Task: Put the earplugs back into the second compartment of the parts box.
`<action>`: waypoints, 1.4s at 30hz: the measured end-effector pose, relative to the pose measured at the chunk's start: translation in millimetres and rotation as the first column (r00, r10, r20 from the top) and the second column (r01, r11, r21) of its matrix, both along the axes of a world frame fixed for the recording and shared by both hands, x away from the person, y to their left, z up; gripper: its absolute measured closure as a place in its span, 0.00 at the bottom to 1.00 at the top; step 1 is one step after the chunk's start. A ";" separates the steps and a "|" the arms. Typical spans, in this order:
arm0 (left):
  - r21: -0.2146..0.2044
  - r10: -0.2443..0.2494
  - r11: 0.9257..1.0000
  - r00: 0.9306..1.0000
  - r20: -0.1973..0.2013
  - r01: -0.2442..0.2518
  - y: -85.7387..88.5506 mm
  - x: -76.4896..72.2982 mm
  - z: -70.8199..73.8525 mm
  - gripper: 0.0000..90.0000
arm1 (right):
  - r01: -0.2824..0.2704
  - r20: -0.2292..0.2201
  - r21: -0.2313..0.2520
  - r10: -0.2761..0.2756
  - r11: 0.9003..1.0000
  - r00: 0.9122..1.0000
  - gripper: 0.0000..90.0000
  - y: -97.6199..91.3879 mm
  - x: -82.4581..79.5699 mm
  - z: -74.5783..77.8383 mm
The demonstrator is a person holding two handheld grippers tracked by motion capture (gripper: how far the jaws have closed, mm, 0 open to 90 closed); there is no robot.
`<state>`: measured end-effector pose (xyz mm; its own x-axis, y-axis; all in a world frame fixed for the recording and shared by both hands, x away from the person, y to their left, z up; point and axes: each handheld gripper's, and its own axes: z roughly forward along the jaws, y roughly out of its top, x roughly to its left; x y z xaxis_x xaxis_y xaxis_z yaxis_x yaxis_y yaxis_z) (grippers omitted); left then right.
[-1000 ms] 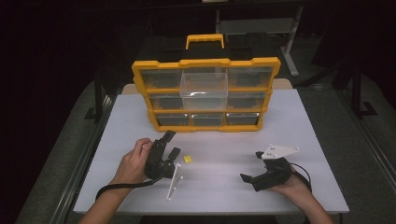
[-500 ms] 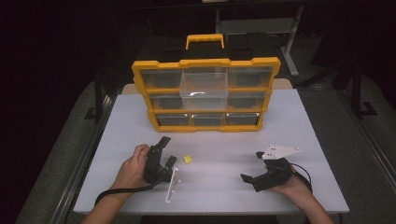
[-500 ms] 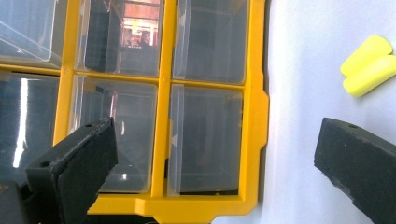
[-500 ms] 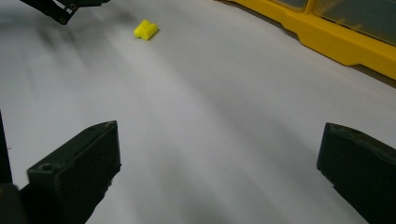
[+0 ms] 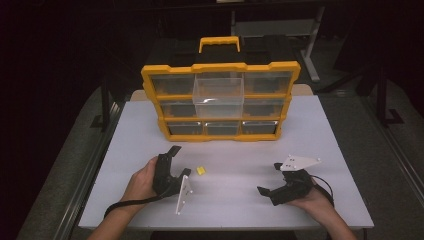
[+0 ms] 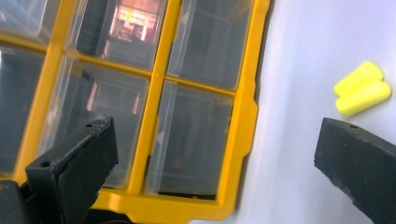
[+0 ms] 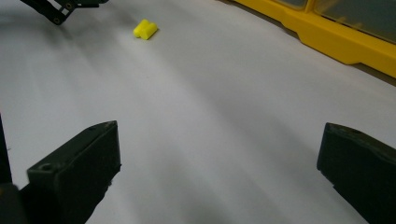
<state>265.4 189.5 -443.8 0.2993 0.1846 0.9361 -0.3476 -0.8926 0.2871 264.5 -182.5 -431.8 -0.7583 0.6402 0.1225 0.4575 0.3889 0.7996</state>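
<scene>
Nowhere on the yellow organizer or earplugs is writing legible.

Dark room w/ grey floor, white table, metal stand legs behind.

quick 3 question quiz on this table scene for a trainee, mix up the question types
1. True or false: the left claw is shut on the yellow earplugs.
2. Which organizer drawer stands pulled out? A) top middle B) bottom left C) bottom right
3. Fill in: the earplugs lie on the white ____.

Key:
1. False; its jaws are open and empty, and the earplugs lie loose beside it.
2. A
3. table
</scene>
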 end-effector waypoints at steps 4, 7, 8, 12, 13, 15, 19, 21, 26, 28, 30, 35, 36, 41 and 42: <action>-0.058 0.017 0.998 0.998 -0.062 -0.021 2.4 1.0 3.9 0.00 | 0.001 0.002 0.005 -0.001 1.000 1.000 0.00 -1.2 -1.2 0.4; -0.101 0.021 0.994 0.995 -0.100 -0.031 3.8 0.6 4.4 0.00 | -0.003 0.008 0.001 0.003 1.000 1.000 0.00 -2.1 -2.2 0.5; -0.115 0.023 0.993 0.993 -0.117 -0.037 4.8 0.1 4.6 0.00 | -0.001 0.007 0.004 0.001 1.000 1.000 0.00 -2.4 -2.6 0.8; -0.171 0.029 0.983 0.984 -0.177 -0.059 10.1 -0.6 6.2 0.00 | -0.001 0.007 0.005 0.000 1.000 1.000 0.00 -3.3 -2.2 0.9; -0.184 0.030 0.981 0.981 -0.190 -0.065 11.4 -0.7 6.4 0.00 | 0.000 0.007 0.005 0.000 1.000 1.000 0.00 -3.2 -2.1 0.9; -0.213 0.029 0.974 0.976 -0.214 -0.075 13.4 0.1 7.4 0.00 | -0.001 0.008 0.004 0.001 1.000 1.000 0.00 -2.9 -1.7 0.6; -0.270 0.025 0.958 0.964 -0.265 -0.099 17.1 1.1 9.0 0.00 | 0.001 0.008 0.003 -0.001 1.000 1.000 0.00 -2.3 -2.0 0.7; -0.301 0.019 0.947 0.954 -0.298 -0.113 18.5 1.4 9.1 0.00 | 0.001 0.009 0.003 -0.001 1.000 1.000 0.00 -2.3 -1.8 0.6; -0.362 0.002 0.921 0.930 -0.368 -0.145 21.0 4.2 10.3 0.00 | 0.003 0.008 0.001 -0.003 1.000 1.000 0.00 -2.6 -1.9 0.5; -0.384 -0.005 0.910 0.922 -0.387 -0.156 22.1 5.1 11.1 0.00 | 0.003 0.009 0.000 -0.003 1.000 1.000 0.00 -2.9 -2.0 0.6; -0.412 -0.015 0.895 0.912 -0.411 -0.170 23.8 6.4 12.4 0.00 | 0.005 0.007 0.000 -0.005 1.000 1.000 0.00 -3.3 -2.0 0.6; -0.483 -0.039 0.848 0.884 -0.465 -0.217 31.4 6.9 15.3 0.00 | 0.006 0.005 0.000 -0.006 1.000 1.000 0.00 -3.2 -1.5 0.4; -0.491 -0.044 0.842 0.879 -0.474 -0.223 33.3 7.0 15.9 0.00 | 0.006 0.005 0.000 -0.006 1.000 1.000 0.00 -3.1 -1.5 0.4; -0.558 -0.087 0.785 0.844 -0.529 -0.268 39.4 9.0 18.5 0.00 | 0.015 0.011 0.001 -0.015 1.000 1.000 0.00 -3.0 -1.5 1.3; -0.568 -0.097 0.775 0.834 -0.543 -0.279 40.7 9.6 19.1 0.00 | 0.017 0.010 0.003 -0.017 1.000 1.000 0.00 -3.2 -1.6 1.5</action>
<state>275.0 230.3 -424.7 0.6434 0.6989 0.3124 0.0954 -0.4781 0.8731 262.9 -185.7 -430.3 -0.7485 0.6528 0.1164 0.4559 0.3792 0.8052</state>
